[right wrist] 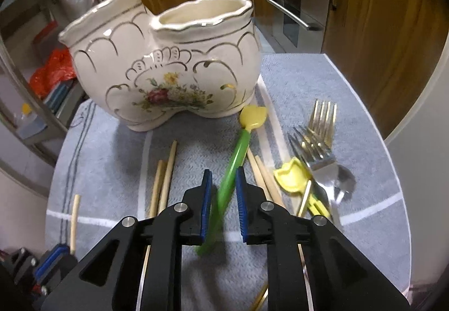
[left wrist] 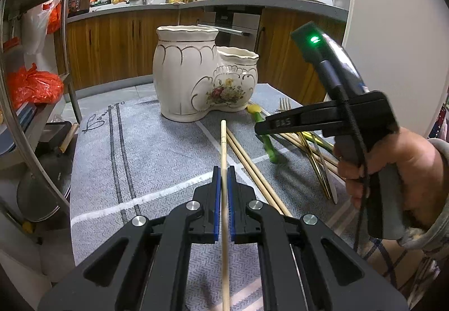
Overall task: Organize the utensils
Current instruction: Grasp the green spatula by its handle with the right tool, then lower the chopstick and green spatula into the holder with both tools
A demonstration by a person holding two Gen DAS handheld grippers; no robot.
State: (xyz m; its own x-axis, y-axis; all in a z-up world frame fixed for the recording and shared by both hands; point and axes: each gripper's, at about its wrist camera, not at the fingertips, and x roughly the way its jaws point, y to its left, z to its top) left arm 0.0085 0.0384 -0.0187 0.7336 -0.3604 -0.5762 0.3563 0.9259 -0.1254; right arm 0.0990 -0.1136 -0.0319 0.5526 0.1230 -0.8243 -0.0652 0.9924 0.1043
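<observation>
On the grey mat (left wrist: 157, 159), the left gripper (left wrist: 224, 170) lies level, jaws closed on one chopstick (left wrist: 223, 142). Held above the mat, the right gripper (right wrist: 223, 176) straddles a green, yellow-tipped utensil (right wrist: 233, 159), jaws part open, contact unclear. One white floral holder (right wrist: 168, 64) with two compartments stands behind; two forks (right wrist: 320, 126) lie right.

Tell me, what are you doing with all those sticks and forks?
Someone is tidying utensils into the holder, using a gripper in each hand. The left gripper is shut on one chopstick. The right gripper is open, its fingers on either side of the green spoon. More chopsticks and the forks lie on the mat. The holder looks empty so far.
</observation>
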